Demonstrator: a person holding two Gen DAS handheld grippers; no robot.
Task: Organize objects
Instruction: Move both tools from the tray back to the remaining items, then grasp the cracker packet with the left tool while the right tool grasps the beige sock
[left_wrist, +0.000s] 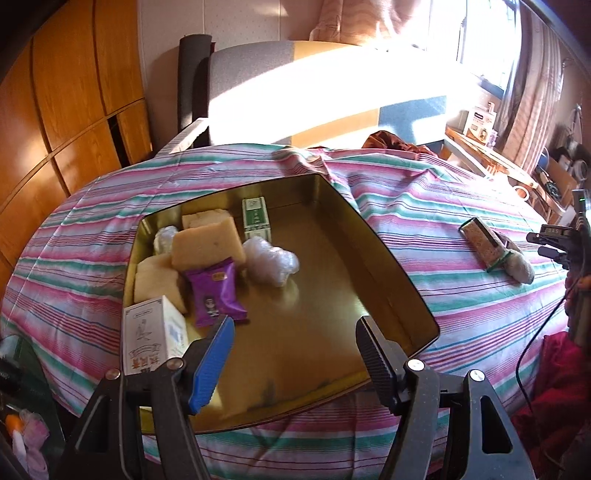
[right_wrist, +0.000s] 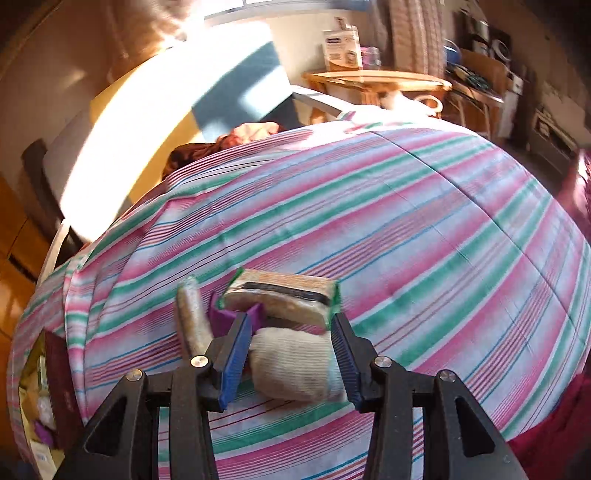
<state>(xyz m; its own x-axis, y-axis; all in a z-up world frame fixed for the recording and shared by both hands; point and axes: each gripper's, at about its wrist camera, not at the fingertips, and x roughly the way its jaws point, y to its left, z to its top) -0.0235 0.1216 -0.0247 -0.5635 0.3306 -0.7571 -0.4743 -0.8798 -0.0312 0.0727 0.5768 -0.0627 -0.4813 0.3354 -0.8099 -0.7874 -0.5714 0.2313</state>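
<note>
We take the step in hand to be gathering the last loose items into the gold tin, which sits on the striped cloth with its left half already filled: sponge-like yellow blocks, a purple snack packet, a green-and-white box, a wad of clear plastic and a white carton at the near left corner. The left gripper hangs over the tin's near edge with its jaws spread wide and nothing between them. The right gripper is low over the cloth to the right of the tin, jaws parted around a cream knitted bundle (a glove or sock, we cannot tell which); the pads look close to its sides, but we cannot say they press it yet. Just beyond it lies a clear-wrapped green-edged bar, with a purple wrapper and a brownish stick-shaped item beside it on the left, all crowded together. The next move, as we judge it, calls for closing on the bundle alone, lifting clear of its neighbours, and carrying it left over the tin's right wall. The tin's right half is bare and gives ample room; the rim is the edge to clear, and the cloth drops away at the near side.
</note>
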